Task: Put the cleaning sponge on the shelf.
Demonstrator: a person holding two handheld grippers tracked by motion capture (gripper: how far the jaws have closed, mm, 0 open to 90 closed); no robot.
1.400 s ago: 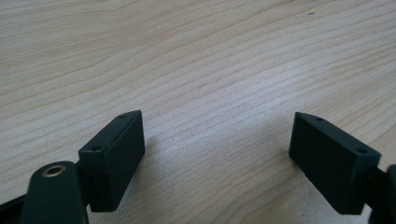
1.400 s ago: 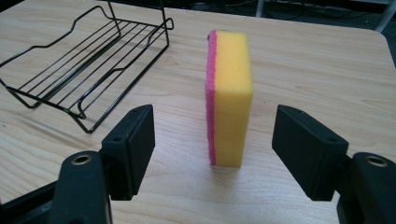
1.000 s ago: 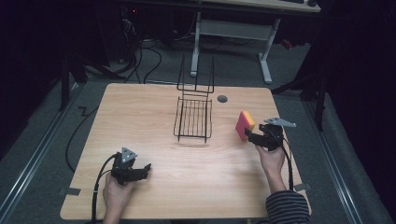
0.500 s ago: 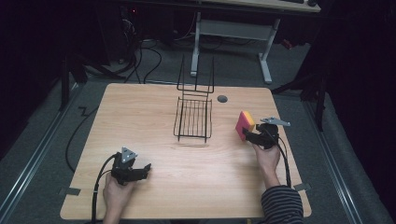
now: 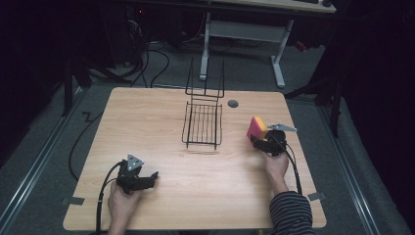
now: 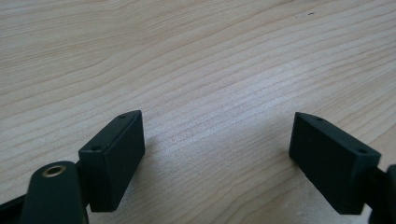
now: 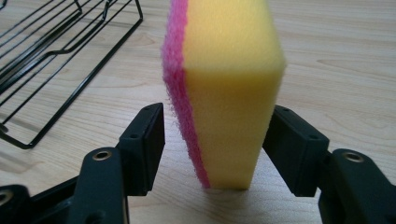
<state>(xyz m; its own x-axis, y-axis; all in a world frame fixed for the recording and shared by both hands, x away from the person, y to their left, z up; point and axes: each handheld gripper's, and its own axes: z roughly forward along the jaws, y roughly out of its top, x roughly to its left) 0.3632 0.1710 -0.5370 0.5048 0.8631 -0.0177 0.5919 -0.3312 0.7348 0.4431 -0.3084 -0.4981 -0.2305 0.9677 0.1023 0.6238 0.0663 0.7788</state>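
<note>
A yellow sponge [image 5: 256, 128] with a pink scouring side stands on end on the wooden table [image 5: 161, 112], right of centre. In the right gripper view the sponge [image 7: 229, 93] rises between the jaws of my right gripper [image 7: 217, 144]. The jaws have just been closing. The right pad [image 7: 292, 151] is at the yellow face, and a thin gap remains at the pink side. From above, my right gripper [image 5: 257, 139] sits just in front of the sponge. My left gripper [image 5: 152, 177] rests low at the table's near left, and in its own view it [image 6: 217, 154] stands open over bare wood.
A black wire rack [image 5: 203, 125] sits at the table's middle back, its tall end toward the far edge; its wires [image 7: 56, 56] lie left of the sponge. A round cable hole [image 5: 233, 104] is behind it. Cables trail off the near edge.
My right gripper has come down and in around the sponge, and its jaws stand narrower. The sponge, rack and left gripper have stayed put.
</note>
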